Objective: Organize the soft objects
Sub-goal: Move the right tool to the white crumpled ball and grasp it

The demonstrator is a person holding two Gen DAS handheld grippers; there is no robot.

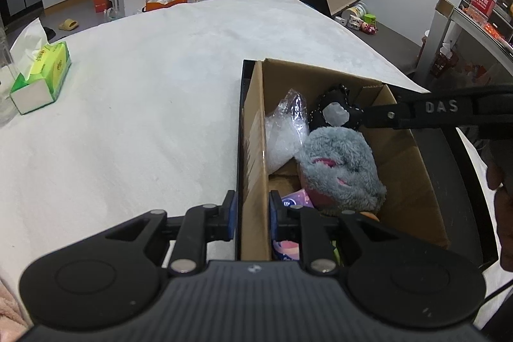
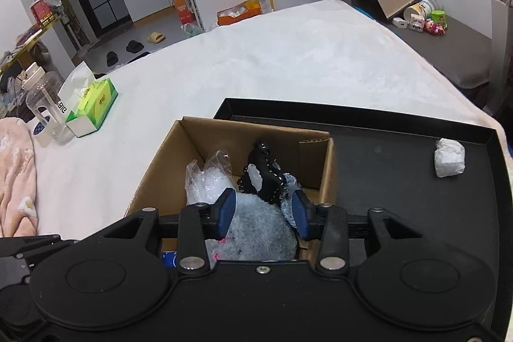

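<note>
A cardboard box (image 1: 407,162) stands in a black tray (image 2: 400,156) on the white bed. In it lie a grey plush toy (image 1: 343,169), a clear plastic bag of white filling (image 1: 285,130), a black dotted soft item (image 1: 336,104) and a purple tissue pack (image 1: 296,201). My left gripper (image 1: 253,213) is shut on the box's left wall (image 1: 253,149). My right gripper (image 2: 263,213) is open just above the grey plush (image 2: 256,229), with the black item (image 2: 266,172) ahead of its fingers. The right gripper also shows in the left wrist view, reaching in from the right.
A green tissue box (image 1: 41,76) sits on the bed at the left, beside a clear bottle (image 2: 48,114) and a pink blanket (image 2: 16,178). A white crumpled wad (image 2: 449,161) lies in the tray's right corner. Shelves and clutter stand at the right (image 1: 481,8).
</note>
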